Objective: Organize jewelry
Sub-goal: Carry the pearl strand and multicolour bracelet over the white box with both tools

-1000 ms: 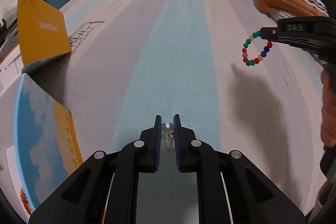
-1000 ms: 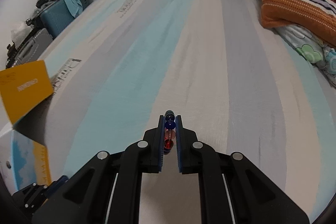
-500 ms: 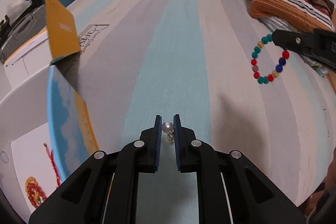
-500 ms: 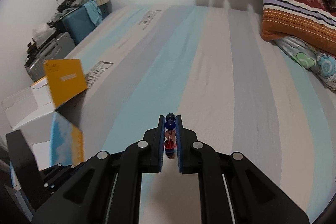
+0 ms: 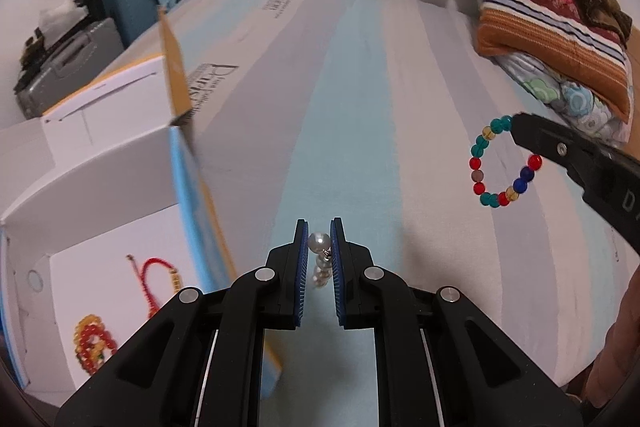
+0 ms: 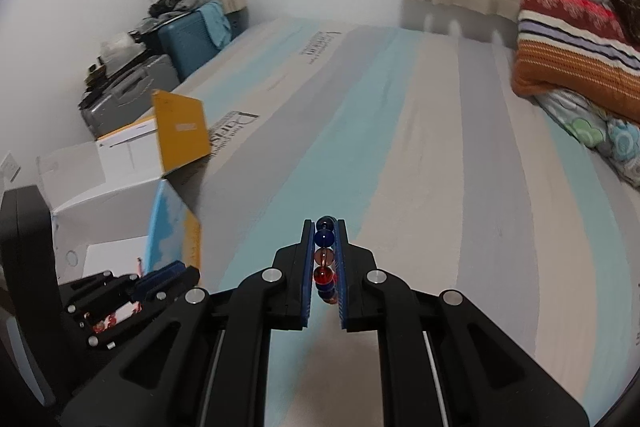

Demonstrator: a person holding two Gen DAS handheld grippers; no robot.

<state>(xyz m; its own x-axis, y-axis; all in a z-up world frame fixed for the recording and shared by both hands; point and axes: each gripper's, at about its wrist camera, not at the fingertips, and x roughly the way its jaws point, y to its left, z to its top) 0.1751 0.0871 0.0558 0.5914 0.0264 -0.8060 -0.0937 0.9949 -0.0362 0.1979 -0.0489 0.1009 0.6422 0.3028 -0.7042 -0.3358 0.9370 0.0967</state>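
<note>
Left wrist view: the left gripper [image 5: 319,242] is matte black plastic with ribbed blue pads [image 5: 303,259], and its jaws stand nearly closed, pinching a pearl strand [image 5: 320,255] of glossy round white beads that hangs down between the pads. Below lies a striped bed sheet [image 5: 360,99] of smooth woven fabric in bands of pale blue, grey and beige. At the left stands an open cardboard box [image 5: 100,195], white inside, with a sky-blue and yellow printed flap [image 5: 192,195] raised along its right edge. On the box floor rest a red cord bracelet [image 5: 154,273] and a coil of round red and amber beads [image 5: 93,343]. At the right the right gripper [image 5: 524,131] holds a beaded bracelet [image 5: 502,163] in the air above the sheet, well apart from the box; its translucent round beads are teal, red, blue and amber, and the loop dangles freely. A hand [image 5: 616,343] shows at the lower right edge.

In the right wrist view the right gripper [image 6: 325,251] is closed on the beaded bracelet [image 6: 324,255], with blue, clear pink and red beads lined up between the blue pads. Folded striped blankets [image 6: 576,39] are stacked at the far right.
</note>
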